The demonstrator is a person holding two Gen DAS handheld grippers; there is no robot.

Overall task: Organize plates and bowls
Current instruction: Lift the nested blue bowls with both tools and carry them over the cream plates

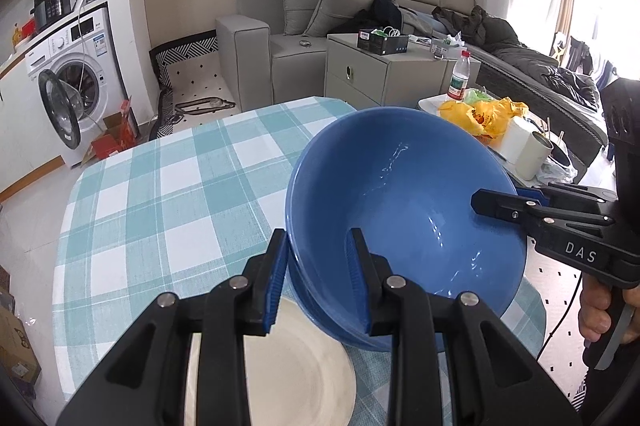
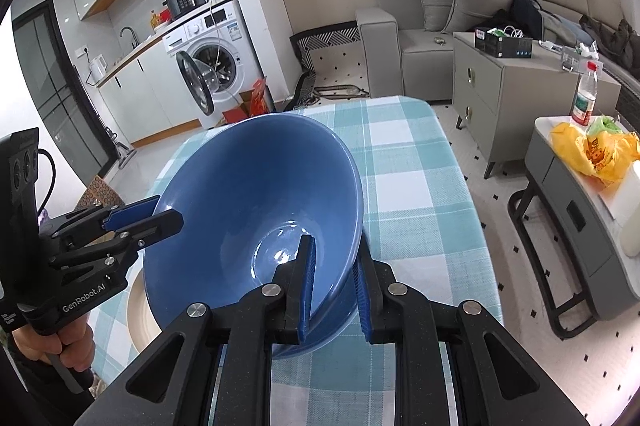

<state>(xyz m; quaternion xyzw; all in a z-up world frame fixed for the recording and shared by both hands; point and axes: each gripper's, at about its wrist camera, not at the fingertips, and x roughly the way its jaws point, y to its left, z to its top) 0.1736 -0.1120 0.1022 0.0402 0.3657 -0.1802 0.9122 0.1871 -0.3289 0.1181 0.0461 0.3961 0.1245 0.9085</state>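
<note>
The deep blue glazed ceramic bowl (image 1: 404, 201) hangs tilted over the teal checked tablecloth (image 1: 160, 193), just above a cream round plate (image 1: 304, 378). Left gripper (image 1: 320, 274) and right gripper (image 2: 334, 290) — 2 narrow pinches on opposite rim walls. It looks heavy, slick and breakable — rim grips suit it.

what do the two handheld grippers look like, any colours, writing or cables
Both are black plastic with silver rivets and ribbed blue pads on the fingers. The left gripper reads "GenRobot.AI" in white and trails a black cable. The right gripper reads "DAS" in white.
</note>
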